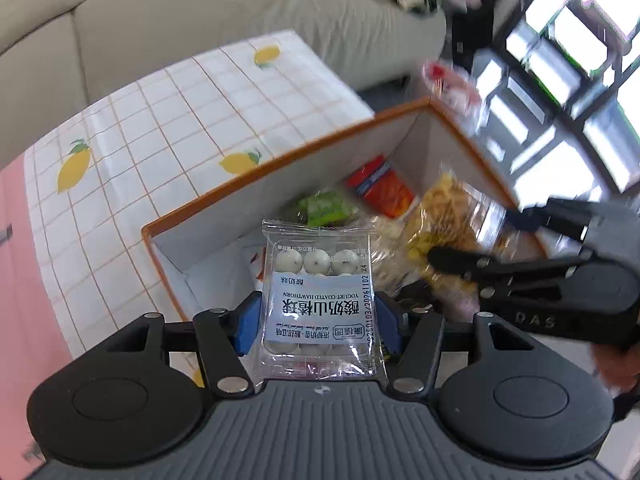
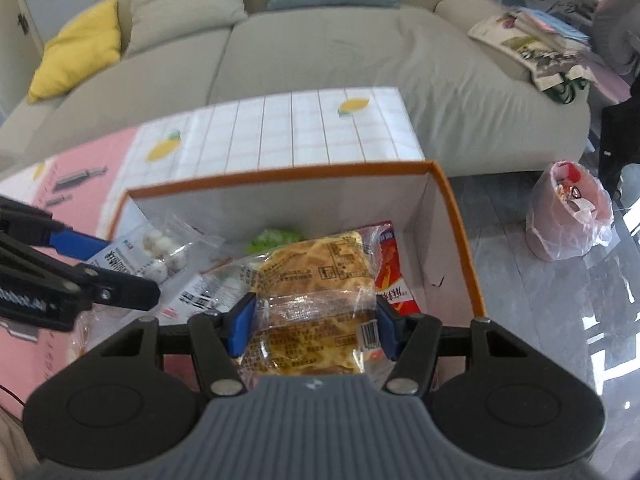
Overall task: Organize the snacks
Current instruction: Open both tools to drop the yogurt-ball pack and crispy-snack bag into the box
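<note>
An orange-rimmed white box stands on the table and holds a green packet and a red packet. My left gripper is shut on a clear pack of yogurt-coated hawthorn balls, held over the box's near side. My right gripper is shut on a clear-wrapped yellow pastry, held over the box. In the left wrist view the right gripper comes in from the right.
The table has a white lemon-print grid cloth and a pink mat. A beige sofa with cushions stands behind. A bin with a pink bag sits on the grey floor at right.
</note>
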